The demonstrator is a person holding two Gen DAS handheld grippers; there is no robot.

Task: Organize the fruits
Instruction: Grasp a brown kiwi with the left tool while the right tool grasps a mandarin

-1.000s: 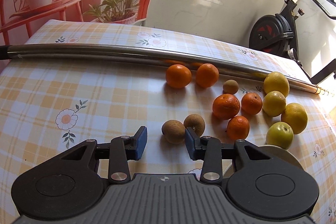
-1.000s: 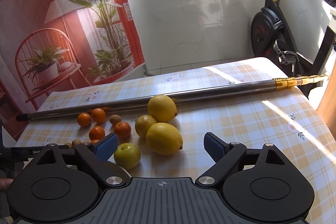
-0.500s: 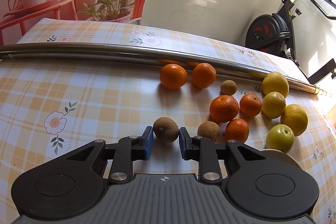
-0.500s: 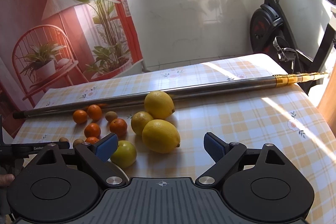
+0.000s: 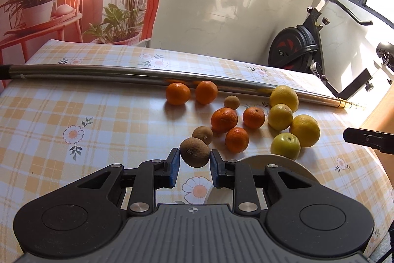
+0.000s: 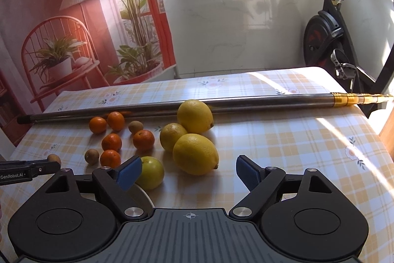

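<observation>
Table (image 5: 98,115) with yellow plaid flower-print cloth carries everything. Long steel pole (image 5: 123,72) lies across the far side, gold-coloured end (image 6: 349,99) toward the exercise bike (image 5: 303,51). Fruit sits in a loose cluster just in front of the pole: three lemons (image 6: 195,154) bunched together, the rear one touching the pole; green apple (image 6: 150,172) just beside the edge of a pale round plate (image 5: 290,164) at the near edge; five tangerines (image 5: 224,119) spread left of the lemons; small brown kiwi-like fruits among them, one (image 5: 231,102) near the pole, one (image 5: 202,135) next to the front tangerine. Left gripper (image 5: 194,168) is closed down narrow onto another brown fruit (image 5: 194,152), blue pads (image 5: 175,165) pressing both of its sides; fruit looks lifted just off the cloth, can't confirm. Right gripper (image 6: 189,173) is spread wide with nothing between the pads, hovering near the front lemon and the apple, touching neither. From the right wrist camera the left unit's side shows the print "GenRobot.AI" (image 6: 14,176). Only other marking: small crosshair symbol on each gripper body. No readable labels on the fruit.
</observation>
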